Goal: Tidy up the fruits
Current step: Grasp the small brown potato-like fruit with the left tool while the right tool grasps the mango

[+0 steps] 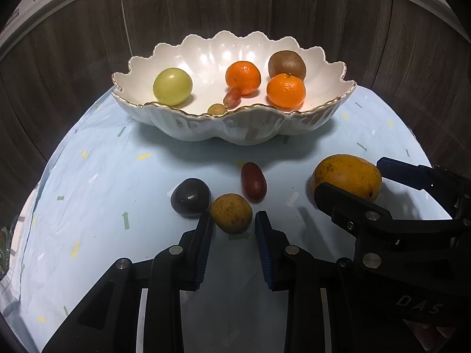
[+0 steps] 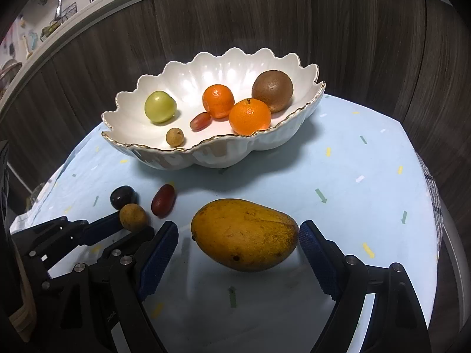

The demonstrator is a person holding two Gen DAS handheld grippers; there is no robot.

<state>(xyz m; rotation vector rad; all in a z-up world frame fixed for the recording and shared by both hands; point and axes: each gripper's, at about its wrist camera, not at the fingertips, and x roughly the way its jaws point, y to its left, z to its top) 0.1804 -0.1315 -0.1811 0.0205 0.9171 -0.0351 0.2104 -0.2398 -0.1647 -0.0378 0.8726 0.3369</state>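
Mango (image 2: 244,235) near right on cloth (image 1: 117,191), between wide-spread right gripper (image 2: 238,230), not clamped. Left gripper (image 1: 233,219) narrow, pinching small brown fruit (image 1: 231,213), left of mango. Bowl (image 1: 206,129) far behind.

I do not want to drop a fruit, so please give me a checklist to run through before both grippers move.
1. Small spotted yellow fruit between the left gripper's fingertips: ok.
2. Left pads pressing on it: cannot tell.
3. Dark round fruit clear of the left gripper: not ok, it lies close beside one finger.
4. Mango between the right gripper's fingers: ok.
5. Right gripper closed on the mango: not ok, a gap shows on one side.
6. Free room in the scalloped white bowl: ok.
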